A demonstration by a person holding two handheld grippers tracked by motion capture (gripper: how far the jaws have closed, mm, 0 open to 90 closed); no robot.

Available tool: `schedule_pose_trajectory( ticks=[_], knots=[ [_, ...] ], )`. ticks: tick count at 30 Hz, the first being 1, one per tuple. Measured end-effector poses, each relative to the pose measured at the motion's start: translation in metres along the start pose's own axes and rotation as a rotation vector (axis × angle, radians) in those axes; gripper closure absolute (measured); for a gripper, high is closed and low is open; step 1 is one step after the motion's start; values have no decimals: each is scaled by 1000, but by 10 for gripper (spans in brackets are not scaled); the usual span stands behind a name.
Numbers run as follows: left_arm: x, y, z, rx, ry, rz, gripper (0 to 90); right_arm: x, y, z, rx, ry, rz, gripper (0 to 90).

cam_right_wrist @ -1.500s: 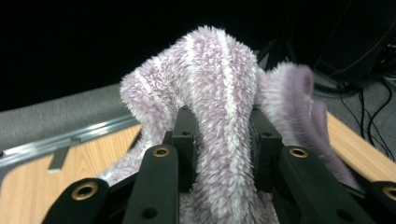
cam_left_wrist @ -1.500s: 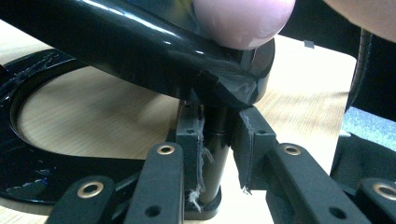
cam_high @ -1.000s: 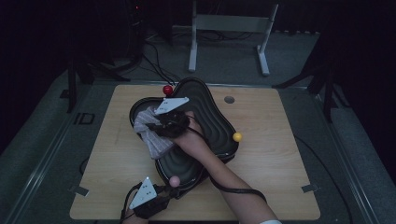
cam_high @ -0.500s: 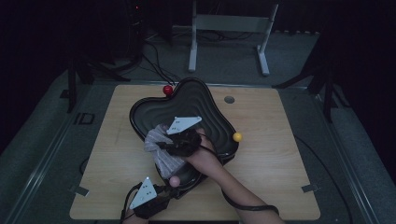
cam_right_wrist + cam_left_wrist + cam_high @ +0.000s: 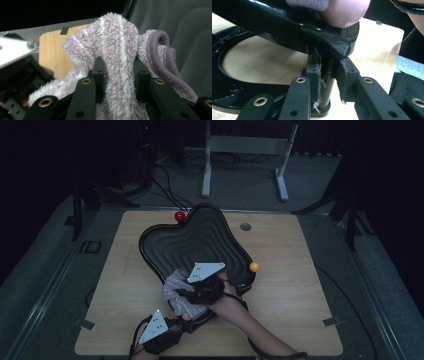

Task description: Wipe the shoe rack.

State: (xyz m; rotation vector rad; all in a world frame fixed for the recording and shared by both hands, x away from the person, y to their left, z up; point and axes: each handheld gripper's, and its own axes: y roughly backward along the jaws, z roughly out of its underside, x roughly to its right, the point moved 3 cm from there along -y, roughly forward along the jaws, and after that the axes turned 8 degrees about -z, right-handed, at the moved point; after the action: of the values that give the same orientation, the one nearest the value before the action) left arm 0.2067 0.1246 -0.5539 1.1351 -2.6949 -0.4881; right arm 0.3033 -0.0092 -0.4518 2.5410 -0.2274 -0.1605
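Wiping with right gripper (image 5: 186, 292) clamped on fluffy cloth (image 5: 176, 292); left gripper (image 5: 329, 75) pinching tray (image 5: 200, 235) stand at six o'clock. Risking tipping under hard pressure.

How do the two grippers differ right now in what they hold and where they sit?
The left gripper clamps a hard black post under the tray; the right gripper pinches a soft purple cloth. The left sits at the table's near edge, the right over the tray's near end. Both are shut.
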Motion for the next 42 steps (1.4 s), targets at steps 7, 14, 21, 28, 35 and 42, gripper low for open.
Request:
schedule_pose_trajectory(
  ticks=[7,14,21,28,35,42],
  knots=[
    [1,0,0,-2,-2,1,740,-6,4,10,6,6,3,702],
    [1,-1,0,-2,0,3,740,-5,10,16,5,7,-8,703],
    [3,-1,-1,-4,-3,7,740,-5,17,26,16,-16,4,704],
    [3,-1,-1,-4,-3,9,740,1,32,25,54,-25,21,701],
    [3,-1,-1,-3,-1,13,739,7,65,12,133,-3,80,701],
    [3,-2,-1,-5,-1,11,740,10,75,18,156,-22,87,701]
  ],
)
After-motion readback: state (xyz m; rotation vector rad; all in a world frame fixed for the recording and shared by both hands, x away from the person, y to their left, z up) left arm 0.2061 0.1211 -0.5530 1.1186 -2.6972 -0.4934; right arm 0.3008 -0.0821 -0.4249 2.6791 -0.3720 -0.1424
